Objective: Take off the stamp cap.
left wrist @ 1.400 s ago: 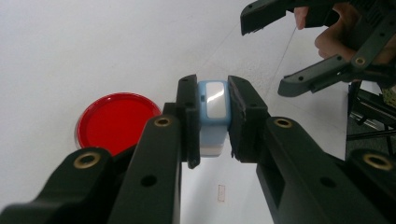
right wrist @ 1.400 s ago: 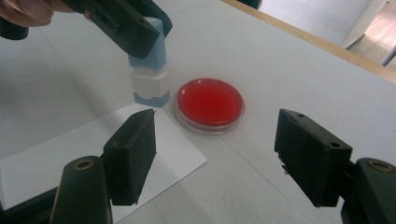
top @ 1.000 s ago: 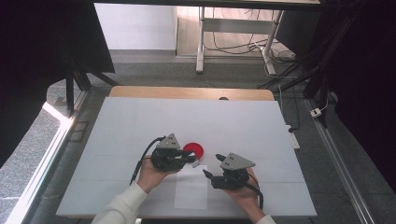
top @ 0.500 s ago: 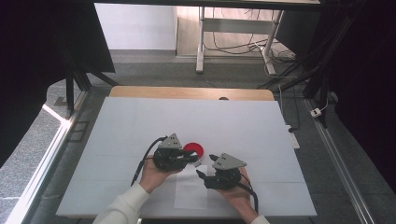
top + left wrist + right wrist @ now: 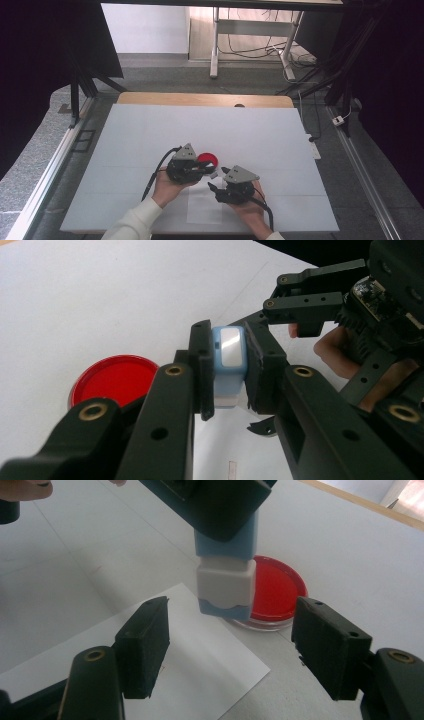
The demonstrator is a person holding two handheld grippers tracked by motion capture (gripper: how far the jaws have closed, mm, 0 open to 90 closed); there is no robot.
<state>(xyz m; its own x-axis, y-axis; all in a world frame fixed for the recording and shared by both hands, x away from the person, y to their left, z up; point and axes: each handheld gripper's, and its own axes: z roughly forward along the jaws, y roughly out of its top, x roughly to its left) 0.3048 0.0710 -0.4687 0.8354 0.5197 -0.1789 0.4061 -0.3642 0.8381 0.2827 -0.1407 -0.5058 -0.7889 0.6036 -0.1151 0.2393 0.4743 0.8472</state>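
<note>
A small light-blue block with a white cap (image 5: 225, 582) is clamped between the jaws of my left gripper (image 5: 229, 371), cap end pointing out past the fingertips. In the high view the left gripper (image 5: 211, 172) sits mid-table beside a round red dish (image 5: 208, 159). My right gripper (image 5: 235, 645) is open, its two pads spread either side of the block's capped end without touching it. Seen from above, the right gripper (image 5: 216, 186) lies just right of and nearer than the left one. The red dish (image 5: 276, 591) rests flat behind the block.
A white paper sheet (image 5: 204, 206) lies on the white table (image 5: 150, 130) under both grippers, near the front edge. A wooden strip (image 5: 200, 99) runs along the table's far edge. Beyond it stand a desk frame and cables on the floor.
My right gripper has shifted left toward the left gripper and now faces the block's capped end. The left gripper and red dish have stayed put.
</note>
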